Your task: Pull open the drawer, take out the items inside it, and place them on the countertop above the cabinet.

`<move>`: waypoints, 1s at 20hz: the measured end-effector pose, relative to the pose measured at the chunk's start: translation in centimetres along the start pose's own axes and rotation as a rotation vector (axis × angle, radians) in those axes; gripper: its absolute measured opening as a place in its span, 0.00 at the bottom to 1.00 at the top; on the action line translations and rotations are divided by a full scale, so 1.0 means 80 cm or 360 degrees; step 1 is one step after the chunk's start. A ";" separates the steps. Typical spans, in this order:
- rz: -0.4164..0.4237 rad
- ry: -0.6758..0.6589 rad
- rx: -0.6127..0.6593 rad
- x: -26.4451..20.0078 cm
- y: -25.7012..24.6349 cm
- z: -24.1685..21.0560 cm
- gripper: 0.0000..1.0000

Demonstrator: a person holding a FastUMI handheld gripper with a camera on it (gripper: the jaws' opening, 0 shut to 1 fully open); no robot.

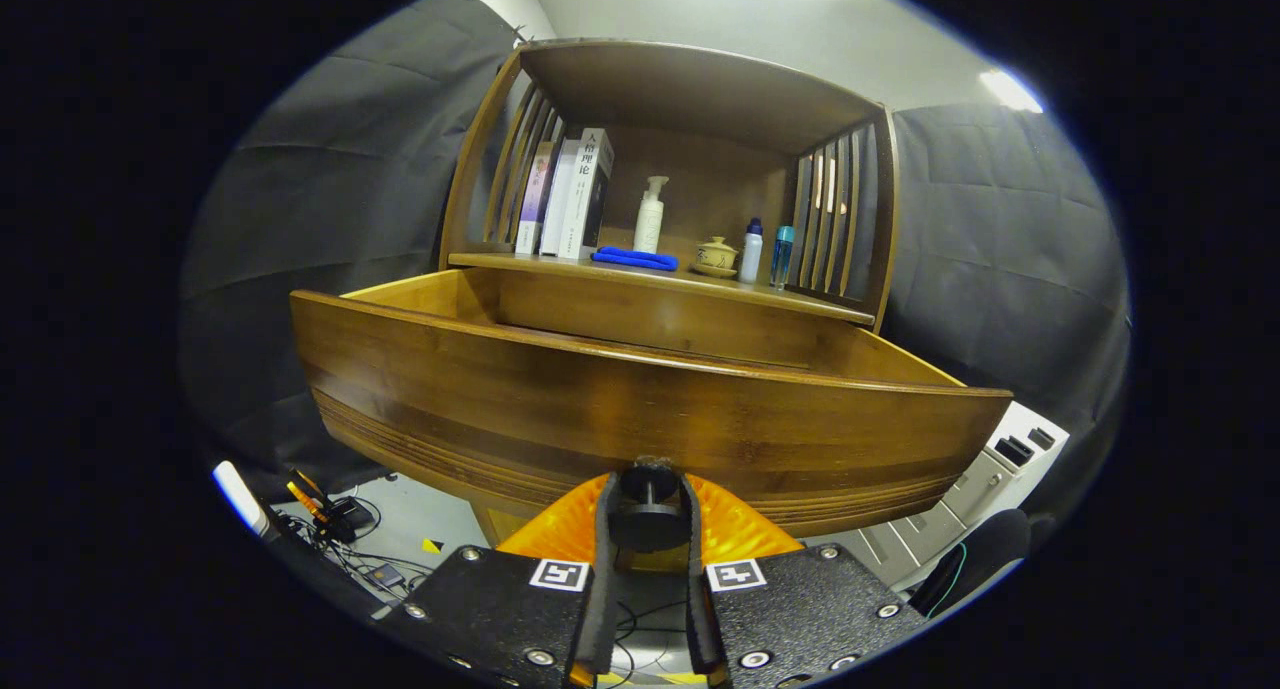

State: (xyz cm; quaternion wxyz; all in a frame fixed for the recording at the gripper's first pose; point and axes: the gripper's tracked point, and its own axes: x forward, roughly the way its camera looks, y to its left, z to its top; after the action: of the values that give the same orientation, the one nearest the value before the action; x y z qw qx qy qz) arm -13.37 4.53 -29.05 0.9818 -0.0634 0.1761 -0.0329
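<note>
We read large printed characters on the spine of the nearest of three upright books (583,194) on the worktop (560,265); the rig bars reading labels, so we leave them untranscribed. Bottle labels are too small to read. Two square black-and-white marker tags (559,574) sit on the gripper body.

The drawer (640,409) is pulled well out from the cabinet, its curved wooden front just ahead of the gripper (648,509). Its inside is hidden from us behind the front panel. The dark round knob (648,504) at the front's lower middle sits between the fingers (604,529).

The gripper is clenched on the knob, both fingers pressing its sides, nearly closed.

On the worktop above: a blue cloth (634,259) lying flat, a white pump bottle (650,215) behind it, a lidded teacup (716,256), a white bottle with dark cap (751,252), and a teal bottle (782,256) beside it.
</note>
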 end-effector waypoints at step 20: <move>-0.0052 -0.0178 0.0099 0.019 -0.060 0.211 0.95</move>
State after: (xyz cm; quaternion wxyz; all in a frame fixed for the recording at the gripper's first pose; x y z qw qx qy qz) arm -6.23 1.55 -13.25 0.9909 -0.0373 0.1187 -0.0507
